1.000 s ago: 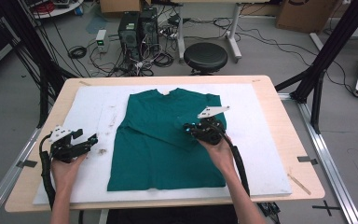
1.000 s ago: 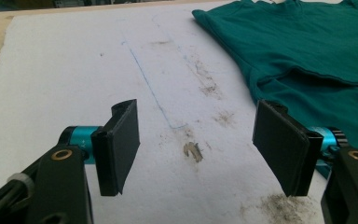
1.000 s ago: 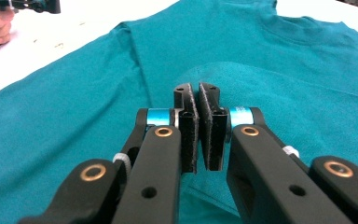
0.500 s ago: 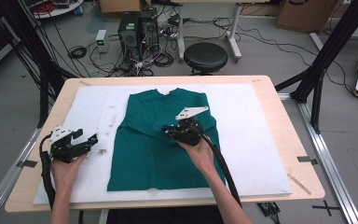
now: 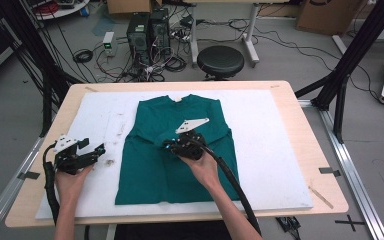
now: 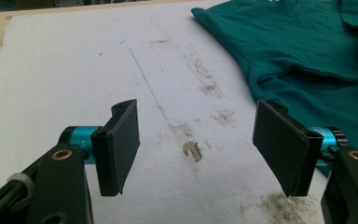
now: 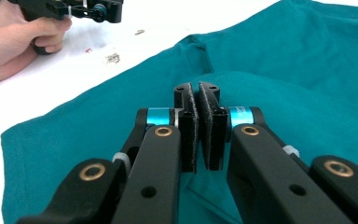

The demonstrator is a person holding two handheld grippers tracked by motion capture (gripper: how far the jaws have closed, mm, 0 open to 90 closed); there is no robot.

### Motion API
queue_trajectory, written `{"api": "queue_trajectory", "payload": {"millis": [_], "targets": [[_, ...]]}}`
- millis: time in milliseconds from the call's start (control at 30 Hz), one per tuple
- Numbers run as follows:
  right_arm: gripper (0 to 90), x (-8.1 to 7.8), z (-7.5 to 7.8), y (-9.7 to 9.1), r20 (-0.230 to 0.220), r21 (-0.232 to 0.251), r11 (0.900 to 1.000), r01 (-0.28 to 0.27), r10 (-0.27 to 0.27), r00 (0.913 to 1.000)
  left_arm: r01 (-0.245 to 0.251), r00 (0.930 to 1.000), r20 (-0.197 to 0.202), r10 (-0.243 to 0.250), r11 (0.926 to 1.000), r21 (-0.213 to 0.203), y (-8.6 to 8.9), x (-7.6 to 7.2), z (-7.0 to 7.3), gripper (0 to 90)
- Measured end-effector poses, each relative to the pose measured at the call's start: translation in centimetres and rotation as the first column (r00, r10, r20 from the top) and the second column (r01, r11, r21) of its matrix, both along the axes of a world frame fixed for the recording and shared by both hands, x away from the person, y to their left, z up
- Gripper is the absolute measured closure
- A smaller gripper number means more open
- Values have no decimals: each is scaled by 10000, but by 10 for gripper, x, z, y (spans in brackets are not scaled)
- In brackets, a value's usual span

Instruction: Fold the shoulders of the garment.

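While flat: one shirt [image 5: 180, 150], two grippers [image 5: 172, 146].

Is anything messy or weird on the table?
Yes. The white mat has dark smudges and a small torn nick beside the green shirt. The shirt's sleeves look folded in over its body, so it isn't lying fully spread out.

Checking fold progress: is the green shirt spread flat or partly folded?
Partly folded. In the high view the shirt has both sleeves turned in over the body, while the rest lies flat on the white mat.
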State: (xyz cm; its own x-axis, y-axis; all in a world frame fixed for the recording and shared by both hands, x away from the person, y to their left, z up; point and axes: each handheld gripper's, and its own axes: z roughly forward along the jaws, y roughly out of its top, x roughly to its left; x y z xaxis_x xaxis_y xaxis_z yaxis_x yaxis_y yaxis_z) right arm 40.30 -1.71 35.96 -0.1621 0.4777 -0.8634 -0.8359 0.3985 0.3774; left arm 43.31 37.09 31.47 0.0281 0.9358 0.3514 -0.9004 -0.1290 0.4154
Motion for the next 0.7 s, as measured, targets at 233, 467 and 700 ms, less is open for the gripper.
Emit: {"api": "queue_trajectory", "payload": {"millis": [233, 467, 700], "targets": [[874, 2, -1, 5, -146, -126, 9997, -231, 229, 9996, -21, 10000, -10, 21, 10000, 4, 0, 0, 0, 316], [872, 11, 0, 11, -402, -345, 9994, 26, -39, 9992, -20, 10000, -22, 20, 10000, 2, 0, 0, 0, 317], [492, 7, -1, 8, -611, -270, 9991, -327, 310, 9976, -38, 10000, -17, 38, 10000, 19, 0, 0, 0, 317]]}}
